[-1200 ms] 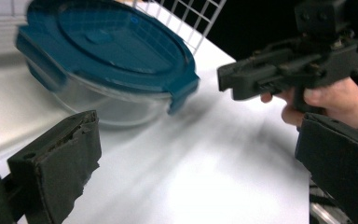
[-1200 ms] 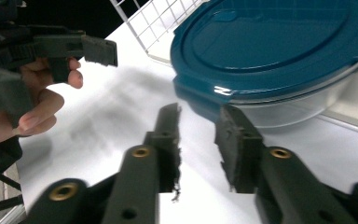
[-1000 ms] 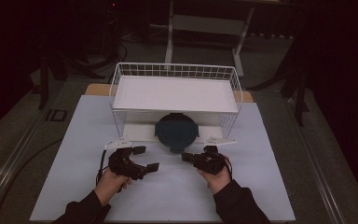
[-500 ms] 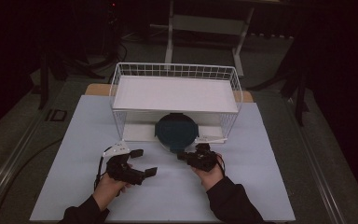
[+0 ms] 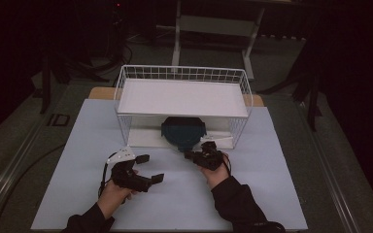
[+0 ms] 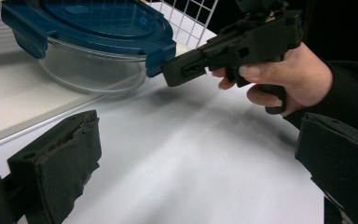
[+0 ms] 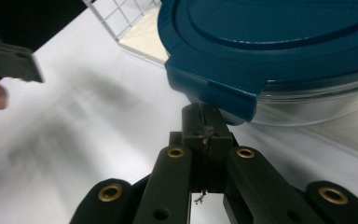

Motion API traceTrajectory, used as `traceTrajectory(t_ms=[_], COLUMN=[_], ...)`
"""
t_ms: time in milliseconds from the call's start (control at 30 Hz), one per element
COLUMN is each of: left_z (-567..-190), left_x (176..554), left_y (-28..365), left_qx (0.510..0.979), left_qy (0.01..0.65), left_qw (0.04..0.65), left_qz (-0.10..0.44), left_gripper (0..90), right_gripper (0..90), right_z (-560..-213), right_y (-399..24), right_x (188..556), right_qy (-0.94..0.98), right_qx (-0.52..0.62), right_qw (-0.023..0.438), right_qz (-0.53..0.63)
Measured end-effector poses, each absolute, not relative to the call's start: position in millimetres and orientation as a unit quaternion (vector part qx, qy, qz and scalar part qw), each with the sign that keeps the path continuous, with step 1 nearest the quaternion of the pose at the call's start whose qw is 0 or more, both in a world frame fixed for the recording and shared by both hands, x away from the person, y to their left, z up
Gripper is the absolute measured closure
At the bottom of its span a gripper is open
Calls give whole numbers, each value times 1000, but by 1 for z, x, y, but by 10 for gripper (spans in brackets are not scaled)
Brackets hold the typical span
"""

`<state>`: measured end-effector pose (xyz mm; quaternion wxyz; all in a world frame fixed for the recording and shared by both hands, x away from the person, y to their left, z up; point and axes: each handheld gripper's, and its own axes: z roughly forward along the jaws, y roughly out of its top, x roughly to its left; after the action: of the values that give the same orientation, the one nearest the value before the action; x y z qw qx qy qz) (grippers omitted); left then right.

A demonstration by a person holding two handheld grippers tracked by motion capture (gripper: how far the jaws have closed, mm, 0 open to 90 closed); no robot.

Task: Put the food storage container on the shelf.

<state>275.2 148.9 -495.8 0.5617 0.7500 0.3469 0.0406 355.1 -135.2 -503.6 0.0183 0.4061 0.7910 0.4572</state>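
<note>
Right tool (image 5: 197,154) clenched, jaws together with nothing between them, tips at the clip tab of the blue lid (image 7: 279,51). Lidded clear container (image 6: 91,70) sits under the wire basket's (image 5: 182,80) shelf, at the front edge. Left tool (image 5: 148,169) released, jaws apart above the white surface (image 5: 281,160).

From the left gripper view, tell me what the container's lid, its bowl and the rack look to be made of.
Lid: probably plastic, opaque dark teal, semi-gloss with moulded latch flaps.
Bowl: clear; glass or rigid plastic, glossy, the surface behind shows through; which one is unclear.
Rack: thin white wire grid, likely coated metal.
</note>
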Motion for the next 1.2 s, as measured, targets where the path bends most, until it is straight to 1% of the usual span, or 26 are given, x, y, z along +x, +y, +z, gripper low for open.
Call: traceTrajectory(t_ms=[233, 667, 767, 833, 867, 900, 933, 967, 1000, 1033, 1067, 1100, 1133, 1167, 1200], left_z=[-495, -496, -496, -496, -496, -496, -496, -495, -495, -494, -494, -493, -492, -492, -491], left_x=[275, 275, 275, 275, 275, 275, 274, 274, 273, 273, 273, 272, 271, 271, 270], left_y=[151, 152, 152, 152, 152, 152, 151, 151, 151, 151, 151, 150, 150, 150, 149], left_qx=[749, 748, 749, 750, 750, 750, 751, 752, 751, 752, 754, 754, 753, 754, 755], left_qy=[347, 348, 348, 347, 345, 345, 344, 343, 341, 340, 337, 336, 335, 333, 331], left_qw=[563, 563, 563, 562, 562, 562, 562, 562, 564, 563, 562, 563, 564, 564, 564], left_qz=[43, 42, 41, 42, 42, 42, 43, 43, 44, 45, 48, 50, 50, 51, 52], left_gripper=[6, 5, 6, 6, 6, 6, 6, 6, 6, 6, 6, 6, 6, 6, 5], right_gripper=[899, 899, 899, 895, 851, 851, 820, 757, 716, 629, 495, 495, 351, 351, 225], right_z=[-505, -506, -507, -507, -506, -506, -505, -504, -504, -503, -501, -501, -500, -500, -499], right_y=[-127, -125, -126, -125, -125, -125, -125, -126, -127, -128, -130, -130, -134, -134, -139], right_x=[366, 384, 387, 385, 383, 383, 381, 377, 376, 372, 366, 366, 358, 358, 352], right_qy=[793, 786, 782, 784, 783, 783, 785, 786, 786, 785, 786, 786, 783, 783, 782], right_qx=[403, 416, 419, 418, 414, 414, 410, 405, 402, 398, 392, 392, 389, 389, 380], right_qw=[26, 39, 33, 42, 34, 34, 40, 37, 35, 37, 39, 39, 42, 42, 33], right_qz=[456, 456, 460, 457, 463, 463, 463, 466, 469, 473, 476, 476, 484, 484, 494])
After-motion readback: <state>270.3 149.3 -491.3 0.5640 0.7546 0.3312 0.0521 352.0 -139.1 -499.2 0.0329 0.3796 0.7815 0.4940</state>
